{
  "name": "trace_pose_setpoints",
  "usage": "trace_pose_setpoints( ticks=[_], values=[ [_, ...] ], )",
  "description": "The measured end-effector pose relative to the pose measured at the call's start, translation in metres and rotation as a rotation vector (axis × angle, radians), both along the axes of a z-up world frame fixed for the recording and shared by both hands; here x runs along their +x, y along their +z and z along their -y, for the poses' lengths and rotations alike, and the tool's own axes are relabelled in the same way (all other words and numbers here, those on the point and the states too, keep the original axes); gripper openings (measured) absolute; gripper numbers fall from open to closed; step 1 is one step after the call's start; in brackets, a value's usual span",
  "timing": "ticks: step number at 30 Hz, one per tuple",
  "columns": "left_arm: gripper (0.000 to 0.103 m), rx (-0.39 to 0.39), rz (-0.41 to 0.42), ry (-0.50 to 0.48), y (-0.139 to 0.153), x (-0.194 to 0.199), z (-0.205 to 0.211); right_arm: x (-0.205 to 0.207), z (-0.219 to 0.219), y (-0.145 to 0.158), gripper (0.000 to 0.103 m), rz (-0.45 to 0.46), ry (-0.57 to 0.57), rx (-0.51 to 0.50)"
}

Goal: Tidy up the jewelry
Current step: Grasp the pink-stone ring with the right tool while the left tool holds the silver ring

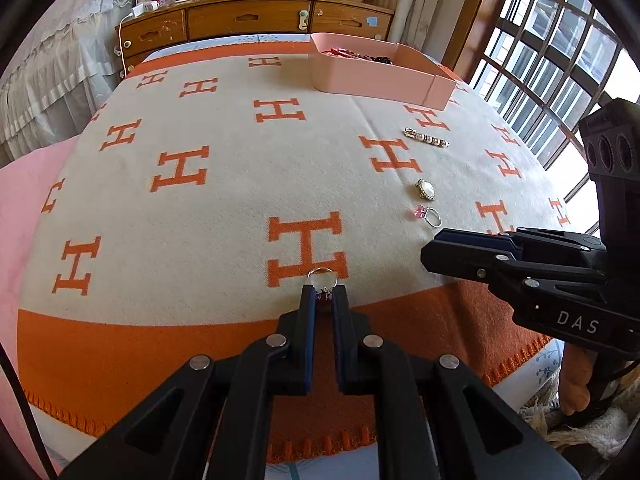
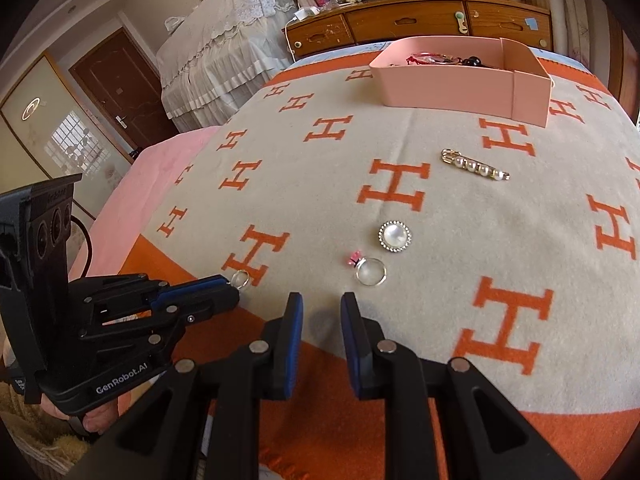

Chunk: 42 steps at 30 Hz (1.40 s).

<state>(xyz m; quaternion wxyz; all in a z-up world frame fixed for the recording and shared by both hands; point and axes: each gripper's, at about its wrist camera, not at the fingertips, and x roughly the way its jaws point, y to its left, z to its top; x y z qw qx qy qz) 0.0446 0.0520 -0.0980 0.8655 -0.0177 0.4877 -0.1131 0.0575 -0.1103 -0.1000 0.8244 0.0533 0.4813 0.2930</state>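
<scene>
Left claw (image 1: 324, 294) clenched on silver ring (image 1: 322, 277), gripped at its dark stone end, band poking out fwd past the fingertips, low over the blanket (image 1: 224, 200). Same in right-wrist view: left claw (image 2: 232, 286) w/ ring (image 2: 241, 278) at the tips, at the cream/orange border.

Right claw (image 2: 320, 300) released, fingers apart w/ a clear gap, nothing between, over the orange border strip. In left-wrist view right claw (image 1: 430, 254) comes in from the right, seen side-on.

Just ahead of right claw: pink-stone ring (image 2: 370, 271) flat on blanket (image 2: 320, 184), pink stone to the left of the band. Just beyond it, near but not touching: round pearl brooch (image 2: 395, 236) w/ sparkly rim. Further back & to the right, well apart: gold pearl pin (image 2: 476, 167), row of pearls, lying diagonal.

Left-wrist view same line-up: pink-stone ring (image 1: 429, 216), pearl brooch (image 1: 425, 190), pearl pin (image 1: 426, 138).

Far side of bed: pink tray (image 2: 448, 88) on blanket, red & dark beaded pieces inside, details too small to tell. Pink tray (image 1: 372, 80) in left view too.

Behind bed: wooden dresser (image 2: 404, 24) w/ clutter on top. Barred window (image 1: 560, 60) at right.
</scene>
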Motion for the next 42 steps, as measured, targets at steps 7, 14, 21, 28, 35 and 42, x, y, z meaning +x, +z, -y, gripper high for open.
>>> trace_pose_setpoints(
  ticks=[7,14,21,28,35,42],
  values=[
    [0.006,-0.045,0.009,0.0,-0.002,0.001,-0.008,0.007,0.0,0.003,0.02,0.034,-0.061,-0.061],
    [0.006,-0.065,0.018,-0.012,-0.003,0.002,-0.01,0.012,-0.007,0.003,0.02,0.08,-0.079,-0.111],
    [0.006,-0.083,0.021,-0.015,-0.004,0.0,-0.012,0.01,-0.017,0.002,0.02,0.144,-0.08,-0.167],
    [0.006,-0.09,0.021,-0.014,-0.003,0.0,-0.013,0.002,-0.023,0.0,0.01,0.217,-0.08,-0.233],
    [0.006,-0.082,0.021,-0.009,-0.002,0.0,-0.013,0.0,-0.015,0.002,0.01,0.195,-0.08,-0.193],
    [0.006,-0.108,0.04,0.0,0.02,0.011,-0.015,0.004,0.003,0.028,0.01,0.21,-0.104,-0.122]
  ],
)
